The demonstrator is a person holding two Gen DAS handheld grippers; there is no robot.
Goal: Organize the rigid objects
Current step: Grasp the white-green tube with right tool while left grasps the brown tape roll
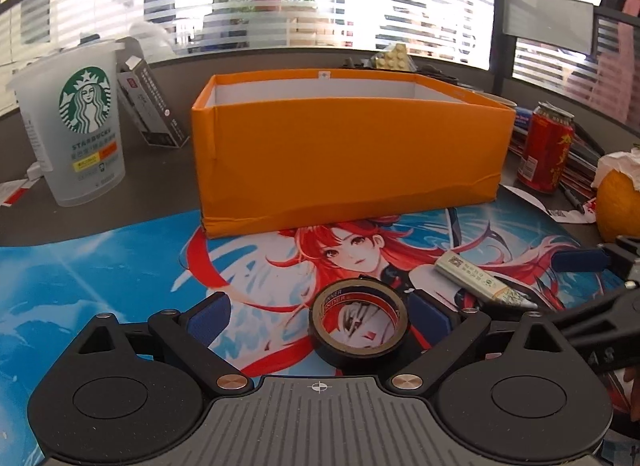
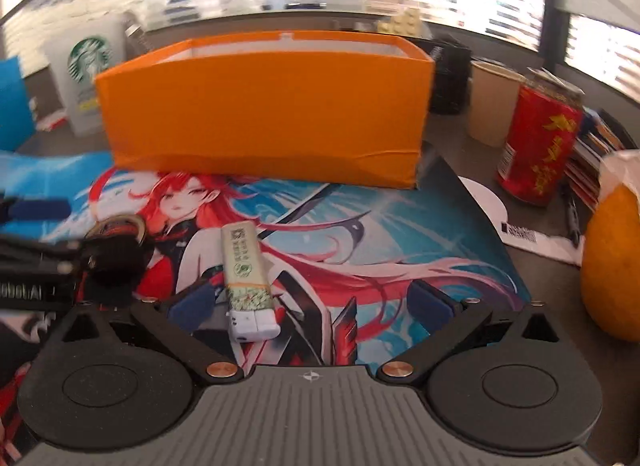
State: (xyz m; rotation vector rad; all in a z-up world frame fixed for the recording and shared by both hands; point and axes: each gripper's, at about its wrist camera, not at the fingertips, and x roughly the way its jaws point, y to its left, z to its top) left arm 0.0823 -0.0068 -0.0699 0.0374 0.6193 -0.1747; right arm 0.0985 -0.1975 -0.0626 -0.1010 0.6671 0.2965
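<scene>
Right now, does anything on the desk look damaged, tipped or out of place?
Yes. The orange box has a creased, buckled lower front edge near its right corner. Behind it on the left, a small dark carton leans tilted with its flap open. The red can stands upright; no spill shows.

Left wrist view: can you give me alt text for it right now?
The open left gripper straddles a roll of tape lying on a picture mat. Behind stands an open orange box, with a lighter to the right.

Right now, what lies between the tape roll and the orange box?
Only bare printed mat lies between the tape roll and orange box, seen in the left wrist view.
</scene>
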